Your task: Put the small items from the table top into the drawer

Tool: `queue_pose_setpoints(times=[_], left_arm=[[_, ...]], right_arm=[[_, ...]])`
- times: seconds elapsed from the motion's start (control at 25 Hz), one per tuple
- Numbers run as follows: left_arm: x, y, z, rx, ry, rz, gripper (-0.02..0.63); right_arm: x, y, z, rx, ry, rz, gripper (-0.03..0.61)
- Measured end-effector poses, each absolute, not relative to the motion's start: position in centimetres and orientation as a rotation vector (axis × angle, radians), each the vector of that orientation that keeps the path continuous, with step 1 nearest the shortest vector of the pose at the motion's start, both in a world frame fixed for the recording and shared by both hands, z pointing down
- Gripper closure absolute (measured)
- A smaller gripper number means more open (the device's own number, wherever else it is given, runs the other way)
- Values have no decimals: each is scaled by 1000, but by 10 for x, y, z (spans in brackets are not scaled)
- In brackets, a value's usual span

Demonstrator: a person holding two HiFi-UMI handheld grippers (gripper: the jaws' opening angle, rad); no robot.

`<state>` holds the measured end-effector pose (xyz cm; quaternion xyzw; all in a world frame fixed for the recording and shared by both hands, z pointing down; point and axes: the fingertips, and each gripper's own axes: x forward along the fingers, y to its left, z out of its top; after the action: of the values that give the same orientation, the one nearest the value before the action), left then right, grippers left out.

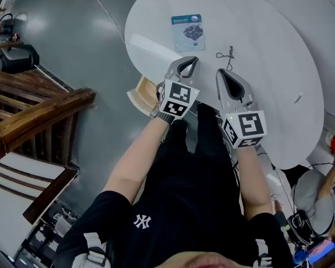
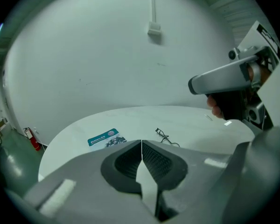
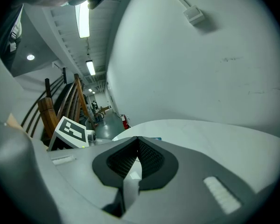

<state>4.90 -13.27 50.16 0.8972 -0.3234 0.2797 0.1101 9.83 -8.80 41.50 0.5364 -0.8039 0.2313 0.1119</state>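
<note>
**Round white counter, two small items waiting**

Head view: on the counter [image 1: 279, 66], a blue card [image 1: 188, 32] lies at 12 o'clock from the left gripper [image 1: 193, 61], and a black cord [image 1: 228, 54] at 12 o'clock from the right gripper [image 1: 220, 73].
Left gripper view: jaws together, empty.
Right gripper view: jaws together, empty.
Part them first, then pinch low.

The round white table [image 1: 268, 32] has a smooth, pale top. On its far-left part lies a flat card packet [image 1: 188, 32], blue on top and white below with a dark picture, and to the right of it, a little apart, lies a small black piece of thin wire or cord [image 1: 228, 54]. Well apart from both, near the right edge, lies a tiny pale strip [image 1: 297, 99], and below the near-left edge a light wooden drawer [image 1: 140, 95] stands pulled out.
</note>
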Motion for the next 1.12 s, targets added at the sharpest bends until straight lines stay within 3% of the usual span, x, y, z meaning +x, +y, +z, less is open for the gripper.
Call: queue_pose_setpoints(times=[0.28,0.48,0.6,1.12], left_arm=[[64,-160,544,2577,-1013,981,607],[67,-170,571,2547,-1037,1104,502],[60,-175,580,2534,-1057,1186,471],[45,-183,589,2394,-1079,1083,484]], right_arm=[[115,-106,441,1553,-2340,749,555],[121,-116,458,1541,-2337,792,555],[122,-122,461,1542,-2335,815,555],[131,-140,462,1528,-2354,861,555]])
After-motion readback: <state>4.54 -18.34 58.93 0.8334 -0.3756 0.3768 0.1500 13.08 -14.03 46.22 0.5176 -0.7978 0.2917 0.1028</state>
